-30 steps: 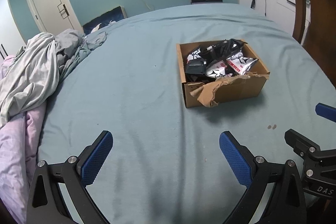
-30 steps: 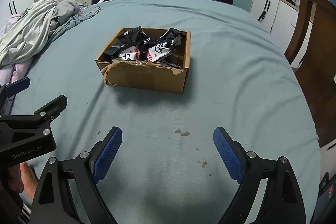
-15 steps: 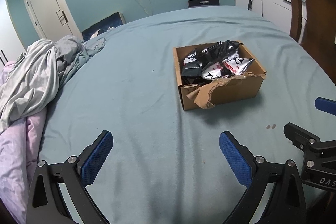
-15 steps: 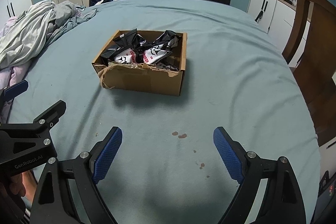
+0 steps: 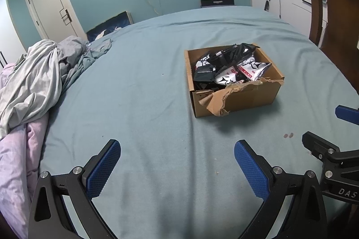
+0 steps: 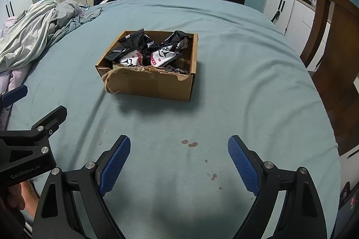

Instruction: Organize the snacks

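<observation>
While both claws hover low over the blue-green bedsheet [image 5: 145, 93], nothing is in either grasp. The left gripper [image 5: 177, 168] has its blue textured pads spread wide, bare sheet between them. The right gripper [image 6: 179, 162] is spread just as wide, and it too holds nothing.

Out past the fingertips sits the brown cardboard box with the torn front wall [image 6: 152, 84], near the middle of the bed and well apart from both claws. Inside it lie the black and white foil snack packets [image 6: 154, 53], heaped loosely, a few poking above the rim. From the left view the box [image 5: 237, 97] shows its ripped flap curling outward at the near left corner.

Small reddish stains [image 6: 189, 143] dot the sheet between box and right claw. A crumpled pile of grey and pale bedding [image 5: 38, 79] lies along the bed's left edge, and a dark wooden chair [image 6: 334, 73] stands beside the right edge.
</observation>
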### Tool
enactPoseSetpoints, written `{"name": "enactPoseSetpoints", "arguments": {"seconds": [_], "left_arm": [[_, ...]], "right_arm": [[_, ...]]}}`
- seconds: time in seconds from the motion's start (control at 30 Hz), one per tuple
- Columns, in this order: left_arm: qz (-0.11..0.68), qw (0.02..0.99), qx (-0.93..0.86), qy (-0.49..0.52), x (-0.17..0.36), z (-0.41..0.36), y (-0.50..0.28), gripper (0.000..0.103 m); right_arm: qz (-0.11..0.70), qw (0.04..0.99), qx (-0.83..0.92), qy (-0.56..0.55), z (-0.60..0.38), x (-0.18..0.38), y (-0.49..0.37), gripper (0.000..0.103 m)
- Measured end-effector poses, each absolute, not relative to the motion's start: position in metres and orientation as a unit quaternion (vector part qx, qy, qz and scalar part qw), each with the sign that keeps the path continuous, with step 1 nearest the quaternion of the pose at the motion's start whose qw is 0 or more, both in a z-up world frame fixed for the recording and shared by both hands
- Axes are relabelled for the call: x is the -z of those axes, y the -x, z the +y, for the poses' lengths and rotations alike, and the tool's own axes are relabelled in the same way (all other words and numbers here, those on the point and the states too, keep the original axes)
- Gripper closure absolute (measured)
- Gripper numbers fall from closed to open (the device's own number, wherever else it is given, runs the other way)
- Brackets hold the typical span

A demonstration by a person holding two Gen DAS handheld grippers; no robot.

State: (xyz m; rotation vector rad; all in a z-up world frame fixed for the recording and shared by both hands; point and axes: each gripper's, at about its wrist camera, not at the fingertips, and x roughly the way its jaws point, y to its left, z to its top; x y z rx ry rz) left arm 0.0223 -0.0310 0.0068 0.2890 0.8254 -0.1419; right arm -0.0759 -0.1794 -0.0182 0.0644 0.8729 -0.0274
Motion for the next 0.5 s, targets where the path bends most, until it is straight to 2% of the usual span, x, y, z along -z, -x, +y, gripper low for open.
{"name": "enactPoseSetpoints", "arguments": {"seconds": [0.5], "left_arm": [[0.393, 0.904, 0.071, -0.154, -0.0044, -0.0369, -0.0188, 0.0]], "right_arm": [[0.417, 0.908, 0.012, -0.037, -0.1788, 0.0176, 0.0765, 0.014]]}}
